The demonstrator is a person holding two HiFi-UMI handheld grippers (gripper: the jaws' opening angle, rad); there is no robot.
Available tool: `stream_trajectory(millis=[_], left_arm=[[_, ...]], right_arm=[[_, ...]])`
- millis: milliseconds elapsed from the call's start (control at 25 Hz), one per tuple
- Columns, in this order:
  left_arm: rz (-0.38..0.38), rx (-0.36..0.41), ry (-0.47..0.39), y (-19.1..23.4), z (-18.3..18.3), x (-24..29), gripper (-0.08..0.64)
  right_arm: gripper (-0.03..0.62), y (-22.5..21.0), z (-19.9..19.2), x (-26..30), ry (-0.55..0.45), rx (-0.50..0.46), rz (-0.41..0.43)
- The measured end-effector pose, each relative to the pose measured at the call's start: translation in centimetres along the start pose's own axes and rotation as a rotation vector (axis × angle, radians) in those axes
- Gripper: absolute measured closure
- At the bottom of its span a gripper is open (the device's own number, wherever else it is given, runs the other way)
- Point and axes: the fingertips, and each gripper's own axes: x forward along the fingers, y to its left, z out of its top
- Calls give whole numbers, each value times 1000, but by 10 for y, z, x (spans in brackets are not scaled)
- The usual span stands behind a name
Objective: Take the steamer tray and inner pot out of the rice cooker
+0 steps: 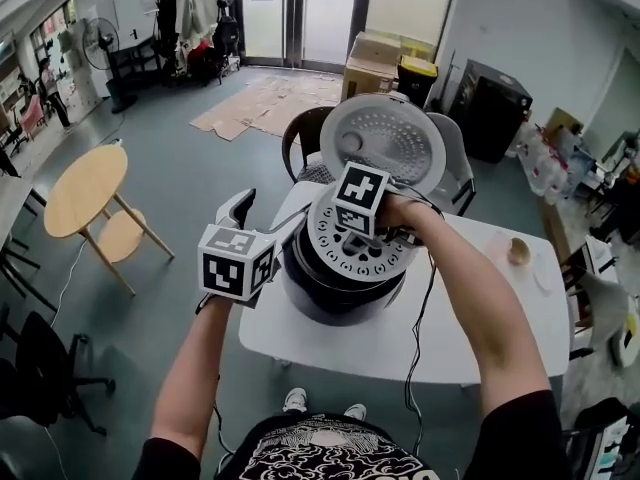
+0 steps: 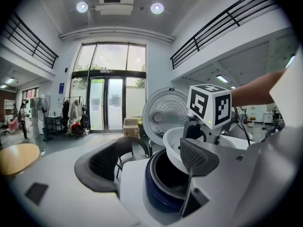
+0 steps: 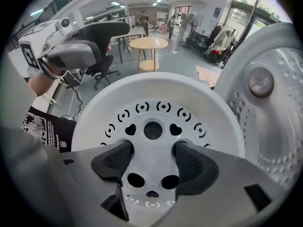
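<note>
Steamer tray [image 3: 156, 105] tilted over the rice cooker [image 1: 340, 303] rim, pinched through two holes by right gripper [image 3: 152, 161], inner pot [image 2: 173, 176] down inside, left gripper [image 2: 150, 161] wide, empty, just beside, open lid [image 1: 385, 138] behind.

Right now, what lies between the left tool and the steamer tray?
In the left gripper view, the rice cooker's rim and the inner pot's open mouth lie between the left tool and the steamer tray.
</note>
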Motion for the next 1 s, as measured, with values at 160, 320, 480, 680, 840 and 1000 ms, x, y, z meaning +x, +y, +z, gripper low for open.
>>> stream_trajectory(millis=[160,320,480,680,840,1000], left_arm=[[-77,21,-23,-20,14,18,163],[-180,46,-45,-58,29,37,163],[-312,78,-68,-94,41,53,163],[-482,122,-82,-170,54,71,163],[-608,157,-101,-231,53,89,163],[-732,182,-114,-282,52,88,163]], right_arm=[[285,-4,-26,-19,28,38,-19],[285,-9,-65,-39,22,126,-47],[287,-6,-102,-53,15,240,-79],[287,0,-176,-74,5,417,-123],[287,5,-235,-70,9,546,-148],[287,27,-282,-70,28,664,-164]])
